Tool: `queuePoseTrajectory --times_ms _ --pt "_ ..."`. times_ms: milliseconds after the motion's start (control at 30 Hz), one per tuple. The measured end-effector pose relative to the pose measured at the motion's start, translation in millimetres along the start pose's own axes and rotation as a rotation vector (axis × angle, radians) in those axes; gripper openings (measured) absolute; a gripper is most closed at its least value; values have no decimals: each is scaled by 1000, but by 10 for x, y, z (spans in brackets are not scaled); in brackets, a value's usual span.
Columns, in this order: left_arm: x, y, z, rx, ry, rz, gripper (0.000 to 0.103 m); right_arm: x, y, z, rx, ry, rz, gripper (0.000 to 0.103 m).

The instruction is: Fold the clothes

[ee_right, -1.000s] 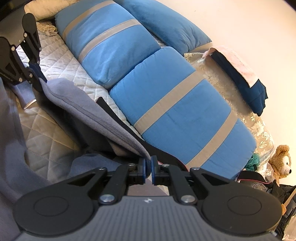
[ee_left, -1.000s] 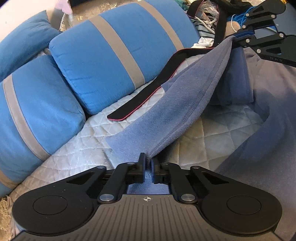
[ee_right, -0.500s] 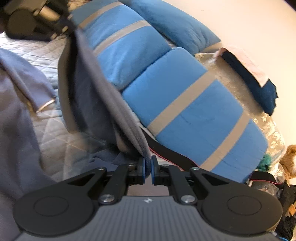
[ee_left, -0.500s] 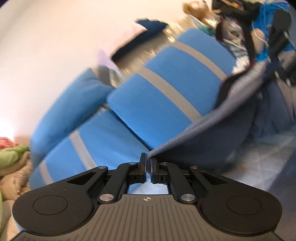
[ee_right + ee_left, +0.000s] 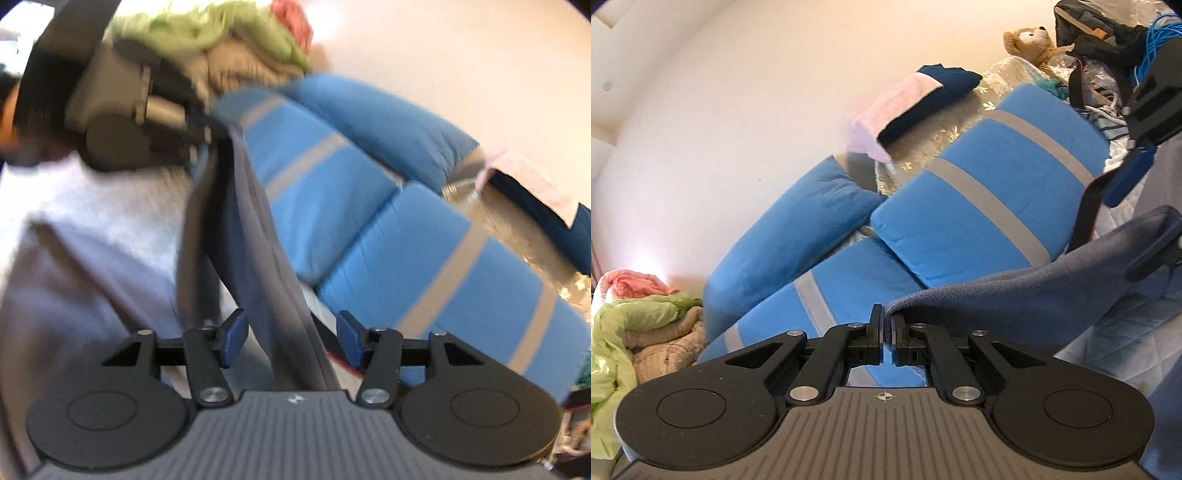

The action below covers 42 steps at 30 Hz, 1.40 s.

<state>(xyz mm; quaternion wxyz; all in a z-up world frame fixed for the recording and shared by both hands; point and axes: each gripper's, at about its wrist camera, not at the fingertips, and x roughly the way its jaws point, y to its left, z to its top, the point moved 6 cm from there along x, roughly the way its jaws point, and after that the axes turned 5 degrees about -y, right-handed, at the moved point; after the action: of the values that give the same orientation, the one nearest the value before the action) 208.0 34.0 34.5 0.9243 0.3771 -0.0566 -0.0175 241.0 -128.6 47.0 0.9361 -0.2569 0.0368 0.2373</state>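
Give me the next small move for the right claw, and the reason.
Probably back the right claw clear of the grey garment: its jaws are opening with the cloth loose between them, while the left claw is pinching the other edge.

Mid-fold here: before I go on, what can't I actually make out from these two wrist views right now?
- Grey garment, left wrist view: its full shape; the right edge cuts it off.
- Right gripper, right wrist view: jaws opening with the garment between them; motion blur hides whether a pad touches cloth.
- Left gripper: shut on the garment's edge; its own fingers hide how much cloth is pinched.
- Quilted bed cover: smeared by blur.
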Motion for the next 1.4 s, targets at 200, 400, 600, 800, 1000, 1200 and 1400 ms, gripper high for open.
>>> queuePoseTrajectory --times_ms 200,400,600,800,1000,1200,1400 --pt "-87 110 -40 -9 3 11 4 137 41 294 127 -44 38 63" --pt "-120 174 -77 -31 13 7 4 264 88 314 129 -19 62 54" --pt "-129 198 -79 -42 18 11 4 305 182 303 96 -5 74 50" --pt "-142 197 -65 -47 16 12 4 294 235 308 89 -3 105 51" --pt "-160 196 -42 -49 2 12 4 368 227 285 81 18 99 49" --pt "-168 185 -27 -56 -5 3 4 439 224 250 71 43 88 28" --pt "-120 230 -60 -52 -7 -9 4 408 234 264 44 38 79 4"
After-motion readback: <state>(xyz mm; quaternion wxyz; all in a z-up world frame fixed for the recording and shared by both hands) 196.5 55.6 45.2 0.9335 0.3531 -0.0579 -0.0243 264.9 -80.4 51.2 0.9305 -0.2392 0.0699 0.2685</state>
